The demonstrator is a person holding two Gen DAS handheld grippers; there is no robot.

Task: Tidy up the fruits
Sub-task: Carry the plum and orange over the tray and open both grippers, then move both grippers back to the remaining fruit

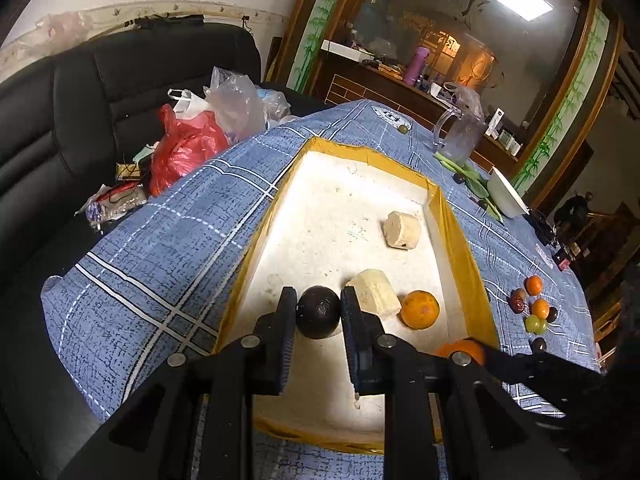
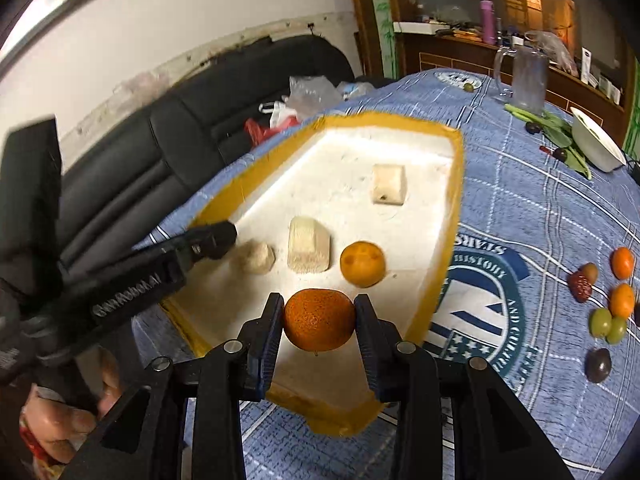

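My left gripper (image 1: 319, 310) is shut on a dark round fruit (image 1: 318, 312) over the near left of a white foam tray (image 1: 336, 216) with yellow-taped rim. My right gripper (image 2: 319, 320) is shut on an orange (image 2: 319, 319) above the tray's near end (image 2: 440, 272). In the tray lie another orange (image 1: 420, 309) (image 2: 363, 264) and two pale cut chunks (image 1: 376, 296) (image 1: 402, 229). In the right wrist view the left gripper (image 2: 216, 240) reaches in from the left, and a small beige lump (image 2: 258, 257) lies beside it.
Small loose fruits lie on the blue checked tablecloth at the right: oranges (image 2: 622, 300), green grapes (image 2: 606, 322), a red date (image 2: 580, 286), a dark plum (image 2: 598, 365). A white bowl (image 2: 596, 144), greens and a clear jug (image 2: 528, 80) stand farther back. A black sofa with plastic bags (image 1: 188, 140) is left.
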